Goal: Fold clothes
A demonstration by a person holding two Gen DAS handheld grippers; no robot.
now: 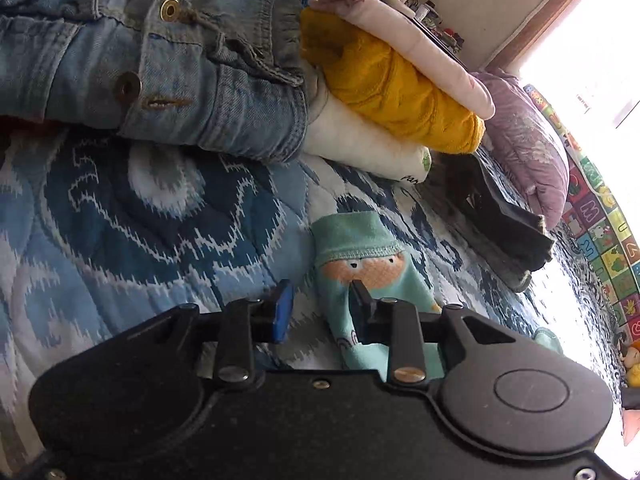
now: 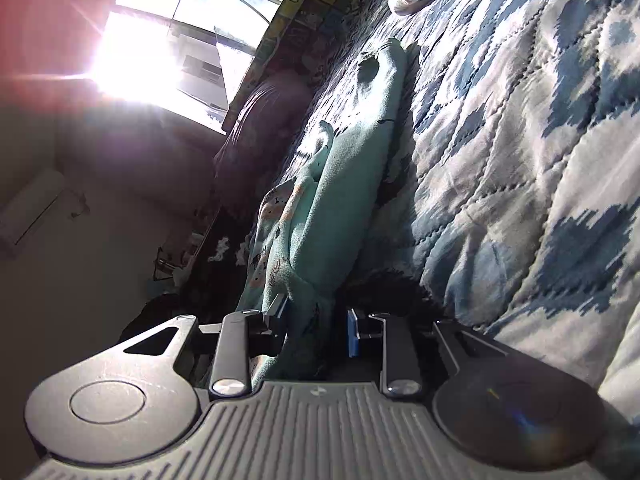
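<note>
A small teal garment (image 1: 360, 248) with an orange animal print lies flat on the blue-and-white quilt (image 1: 140, 208). My left gripper (image 1: 322, 300) hovers low over its near end, open. The blue-padded finger is over the quilt and the black finger over the print. In the right wrist view the same teal garment (image 2: 340, 184) stretches away along the quilt (image 2: 520, 160). Its near end runs between the jaws of my right gripper (image 2: 314, 322), which stands open. The cloth rests against the left finger, and a dark gap shows before the blue pad.
Folded clothes are stacked at the back: a denim jacket (image 1: 160, 72), a mustard garment (image 1: 392, 92), a pink one (image 1: 420, 40) and a white one (image 1: 360, 140). A dark folded piece (image 1: 500, 216) and a purple duvet (image 1: 528, 140) lie to the right. An alphabet mat (image 1: 600, 220) borders the bed.
</note>
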